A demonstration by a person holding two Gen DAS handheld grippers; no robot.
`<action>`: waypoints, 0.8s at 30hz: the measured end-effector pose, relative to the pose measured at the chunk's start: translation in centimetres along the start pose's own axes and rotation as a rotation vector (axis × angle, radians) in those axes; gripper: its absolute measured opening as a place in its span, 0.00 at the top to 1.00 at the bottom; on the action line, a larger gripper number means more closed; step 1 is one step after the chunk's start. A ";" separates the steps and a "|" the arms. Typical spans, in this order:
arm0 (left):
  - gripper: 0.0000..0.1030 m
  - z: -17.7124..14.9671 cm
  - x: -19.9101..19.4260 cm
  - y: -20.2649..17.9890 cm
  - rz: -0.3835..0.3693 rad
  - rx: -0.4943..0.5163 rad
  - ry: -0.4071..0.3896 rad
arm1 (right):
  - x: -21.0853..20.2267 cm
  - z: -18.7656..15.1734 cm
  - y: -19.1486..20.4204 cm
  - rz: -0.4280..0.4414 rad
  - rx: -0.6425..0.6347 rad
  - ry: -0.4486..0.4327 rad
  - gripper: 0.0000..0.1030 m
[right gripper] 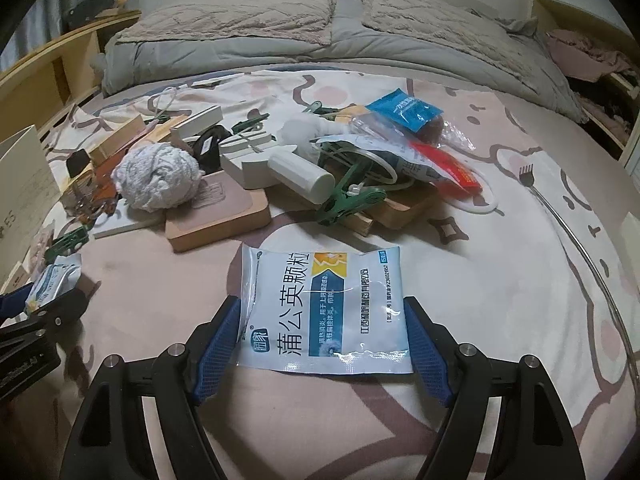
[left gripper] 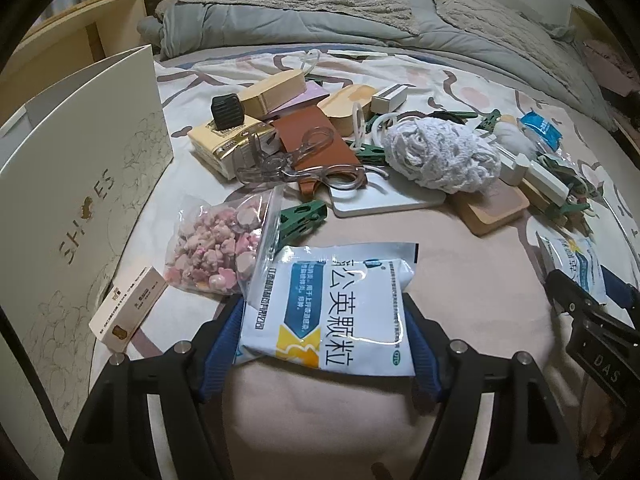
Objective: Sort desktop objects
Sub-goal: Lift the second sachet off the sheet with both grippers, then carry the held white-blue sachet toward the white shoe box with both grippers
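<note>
Each gripper holds a white-and-blue medicine sachet between its blue pads. My left gripper (left gripper: 326, 334) is shut on one sachet (left gripper: 332, 308), held just above the bed near a bag of pink beads (left gripper: 218, 250). My right gripper (right gripper: 324, 338) is shut on a second sachet (right gripper: 324, 304) in front of the pile. The right gripper also shows at the right edge of the left wrist view (left gripper: 576, 300), and the left one at the left edge of the right wrist view (right gripper: 52, 300).
A cluttered pile lies beyond: white yarn ball (left gripper: 440, 156), brown leather case (left gripper: 316, 140), clear clips (left gripper: 280, 160), green pegs (right gripper: 348, 200), wooden blocks (right gripper: 218, 216), white bottle (right gripper: 300, 176). A white shoe box (left gripper: 76, 184) stands at left. A metal fork (right gripper: 532, 180) lies at right.
</note>
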State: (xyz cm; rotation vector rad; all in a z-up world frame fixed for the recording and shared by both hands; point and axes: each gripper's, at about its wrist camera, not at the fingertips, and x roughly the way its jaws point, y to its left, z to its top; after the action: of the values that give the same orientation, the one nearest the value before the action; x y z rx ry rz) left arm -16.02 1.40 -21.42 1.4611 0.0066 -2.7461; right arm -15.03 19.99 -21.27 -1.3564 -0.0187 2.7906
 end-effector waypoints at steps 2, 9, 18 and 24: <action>0.28 0.0 -0.3 -0.2 -0.001 0.006 -0.007 | -0.4 0.0 0.1 0.005 -0.007 -0.005 0.23; 0.29 0.4 -1.4 0.1 -0.004 0.004 -0.045 | -2.1 0.5 0.3 0.006 -0.026 -0.043 0.23; 0.29 1.5 -3.6 0.3 -0.016 -0.013 -0.109 | -4.0 1.8 -0.2 -0.001 -0.017 -0.101 0.23; 0.29 2.1 -5.1 0.1 -0.016 0.000 -0.160 | -5.2 2.5 -0.1 0.003 -0.011 -0.137 0.23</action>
State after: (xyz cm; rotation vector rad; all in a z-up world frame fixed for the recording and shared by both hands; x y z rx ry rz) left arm -14.87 1.42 -16.04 1.2425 0.0149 -2.8665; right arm -13.75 19.92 -15.61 -1.1650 -0.0362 2.8848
